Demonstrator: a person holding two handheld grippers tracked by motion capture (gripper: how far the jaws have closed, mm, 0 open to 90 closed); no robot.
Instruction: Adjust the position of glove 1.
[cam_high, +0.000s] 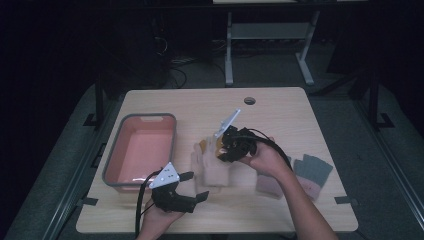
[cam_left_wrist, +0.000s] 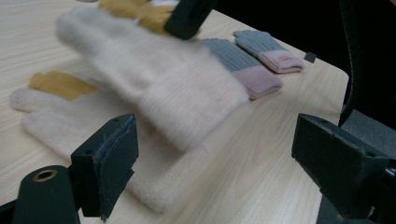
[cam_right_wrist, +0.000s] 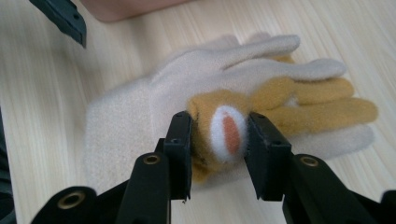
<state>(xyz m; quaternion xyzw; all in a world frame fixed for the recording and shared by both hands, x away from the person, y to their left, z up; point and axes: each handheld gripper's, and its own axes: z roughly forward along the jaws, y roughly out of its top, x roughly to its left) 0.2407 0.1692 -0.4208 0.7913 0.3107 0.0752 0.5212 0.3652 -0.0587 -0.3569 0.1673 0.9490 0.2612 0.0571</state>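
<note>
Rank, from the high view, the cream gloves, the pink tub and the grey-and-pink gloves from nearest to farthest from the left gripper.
From the left gripper, low on the table's left:
1. Cream gloves, just right of its jaws; the right gripper pinches the upper one.
2. Pink tub, up and left; its near rim is almost as close, so this is a narrow call.
3. Grey-and-pink gloves, far right of the table.
</note>
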